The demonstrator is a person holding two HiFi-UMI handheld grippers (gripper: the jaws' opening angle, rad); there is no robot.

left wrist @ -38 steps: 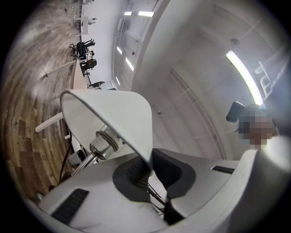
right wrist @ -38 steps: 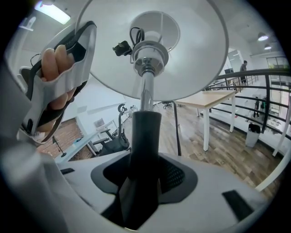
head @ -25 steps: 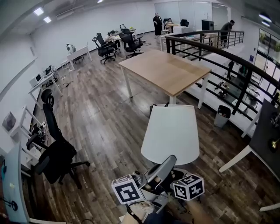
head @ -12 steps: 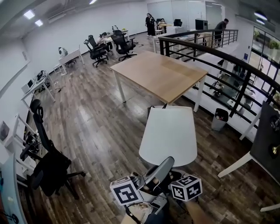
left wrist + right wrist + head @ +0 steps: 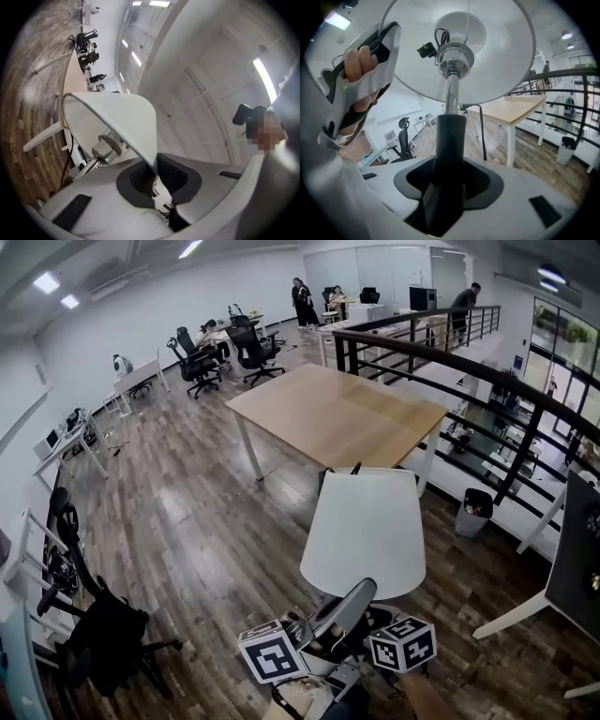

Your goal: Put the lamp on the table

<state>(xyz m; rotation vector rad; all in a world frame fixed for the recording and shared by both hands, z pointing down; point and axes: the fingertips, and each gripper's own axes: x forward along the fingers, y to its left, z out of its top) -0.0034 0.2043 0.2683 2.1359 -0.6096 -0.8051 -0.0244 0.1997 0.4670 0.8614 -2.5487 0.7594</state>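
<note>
I carry a lamp with a white cone shade (image 5: 364, 531) in both grippers above the wooden floor. My left gripper (image 5: 155, 172) is shut on the thin rim of the shade (image 5: 112, 117), and its grey body reaches up to that rim (image 5: 345, 607) in the head view. My right gripper (image 5: 449, 180) is shut on the lamp's black stem (image 5: 450, 136), below the chrome socket (image 5: 451, 61); in the head view the shade hides its jaws. The wooden table (image 5: 337, 413) with white legs stands ahead, beyond the shade, its top bare.
A black railing (image 5: 469, 371) runs along the right, with a bin (image 5: 472, 510) at its foot. Black office chairs stand at left (image 5: 98, 643) and at the back (image 5: 253, 348). White desk legs (image 5: 525, 601) show at right. People stand far back.
The view has shifted forward and to the left, so the table sits a little nearer and the near chair has slid toward the corner. Both grips on the lamp are unchanged.
</note>
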